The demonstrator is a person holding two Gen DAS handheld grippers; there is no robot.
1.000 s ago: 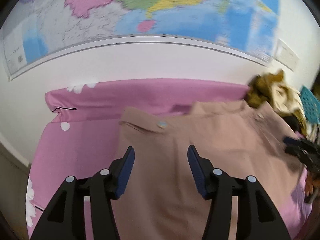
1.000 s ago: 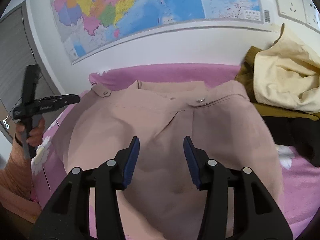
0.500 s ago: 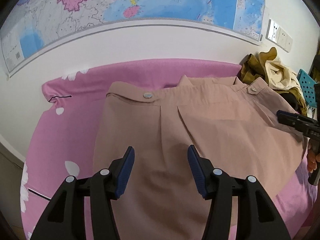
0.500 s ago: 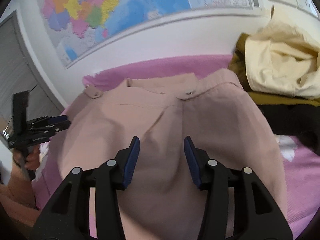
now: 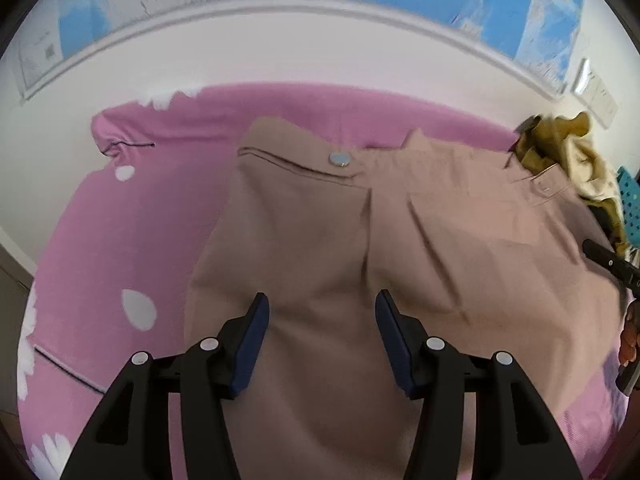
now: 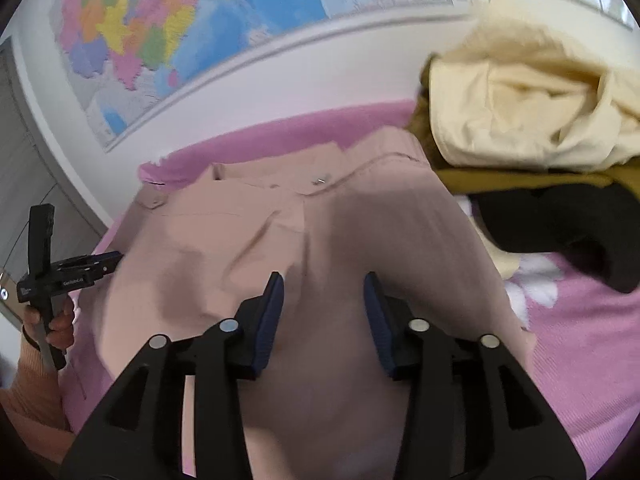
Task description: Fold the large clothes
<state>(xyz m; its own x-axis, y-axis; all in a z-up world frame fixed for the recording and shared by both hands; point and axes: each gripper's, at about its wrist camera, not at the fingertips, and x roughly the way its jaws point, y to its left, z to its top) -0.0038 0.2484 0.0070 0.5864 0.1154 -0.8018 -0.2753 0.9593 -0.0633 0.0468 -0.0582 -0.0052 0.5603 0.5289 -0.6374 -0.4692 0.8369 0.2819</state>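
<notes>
A large tan garment point(image 5: 400, 264) with button tabs near its top lies spread flat on a pink flowered bedsheet point(image 5: 132, 240). It also shows in the right wrist view point(image 6: 340, 248). My left gripper point(image 5: 322, 332) is open and empty, held above the garment's left half. My right gripper point(image 6: 323, 308) is open and empty, held above the garment's middle right. The left gripper also shows at the left edge of the right wrist view point(image 6: 92, 266), beside the garment's left edge.
A pile of other clothes, cream, mustard and black point(image 6: 532, 152), sits at the garment's right side and shows in the left wrist view point(image 5: 568, 152). A wall with a world map point(image 6: 200, 28) runs behind the bed. A teal perforated basket point(image 5: 630, 204) stands at far right.
Both grippers stayed open and empty. The left view moved closer to the garment and tilted down. The right view shifted closer to the clothes pile.
</notes>
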